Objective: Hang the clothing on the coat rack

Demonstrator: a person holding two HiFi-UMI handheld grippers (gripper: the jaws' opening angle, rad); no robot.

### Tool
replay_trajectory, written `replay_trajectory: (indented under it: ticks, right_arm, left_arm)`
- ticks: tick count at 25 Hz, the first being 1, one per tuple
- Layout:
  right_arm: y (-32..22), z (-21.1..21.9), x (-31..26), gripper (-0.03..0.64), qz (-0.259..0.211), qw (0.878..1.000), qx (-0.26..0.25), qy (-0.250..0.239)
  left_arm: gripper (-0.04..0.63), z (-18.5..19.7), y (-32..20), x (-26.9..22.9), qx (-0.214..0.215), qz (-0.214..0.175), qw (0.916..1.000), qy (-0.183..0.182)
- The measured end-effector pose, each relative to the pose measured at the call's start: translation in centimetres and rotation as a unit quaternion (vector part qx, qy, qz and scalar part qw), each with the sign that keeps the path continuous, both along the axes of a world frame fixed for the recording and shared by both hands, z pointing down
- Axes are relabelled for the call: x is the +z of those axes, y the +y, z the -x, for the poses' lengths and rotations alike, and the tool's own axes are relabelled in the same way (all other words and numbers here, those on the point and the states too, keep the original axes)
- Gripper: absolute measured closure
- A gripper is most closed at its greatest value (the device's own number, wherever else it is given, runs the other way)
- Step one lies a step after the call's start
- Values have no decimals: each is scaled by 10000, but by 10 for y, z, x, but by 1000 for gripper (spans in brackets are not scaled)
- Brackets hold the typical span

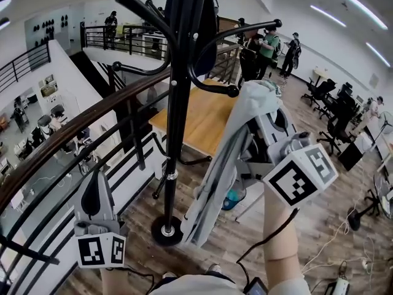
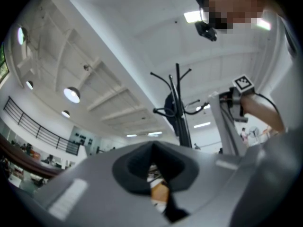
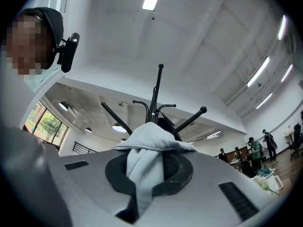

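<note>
1. Open office space lies all around you. A mezzanine railing (image 1: pixel 73 128) curves past on your left, a wooden surface (image 1: pixel 202 118) sits just beyond it, and people stand well off at the back.
2. Straight ahead, the black coat rack (image 1: pixel 178 103) stands on the wood floor (image 1: pixel 258 251). A dark item (image 1: pixel 209 23) already hangs near its top.
3. Your right claw (image 1: pixel 263 97) is clamped on the grey clothing (image 1: pixel 224 165). The right gripper view shows a bunch of fabric pinched between the jaws and spilling over their tips.
4. You hold the clothing up beside the rack. Its top is just beside a ball-tipped hook (image 1: pixel 232 91), and the rest hangs in one long fold down towards the rack's base. Whether the fabric touches that hook cannot be told, but none of it is looped over one.
5. Your left claw (image 1: pixel 96 177) sits low on your left, near the railing and well apart from the clothing. Its jaws are together with nothing between them.
6. By the look of it, you are past the halfway mark, with the clothing gripped, lifted and brought to the rack.
7. What is left is the hanging itself. You need to carry the bunched top over a free hook, let it settle there, and only then part the right claw.
</note>
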State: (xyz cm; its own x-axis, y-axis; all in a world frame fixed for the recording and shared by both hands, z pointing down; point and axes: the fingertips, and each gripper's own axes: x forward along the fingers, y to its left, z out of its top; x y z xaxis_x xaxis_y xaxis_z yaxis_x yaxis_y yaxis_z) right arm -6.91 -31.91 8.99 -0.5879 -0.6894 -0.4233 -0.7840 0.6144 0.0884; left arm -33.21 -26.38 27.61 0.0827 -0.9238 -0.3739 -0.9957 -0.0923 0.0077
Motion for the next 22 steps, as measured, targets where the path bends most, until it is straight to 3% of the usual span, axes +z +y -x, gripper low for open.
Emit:
replay_trajectory:
  ticks: [22]
  right_arm:
    - [-12,27,-33,603,365,9918,-464,1132]
  left_arm:
    - [586,-4,-9,-5,88,35,10000,30]
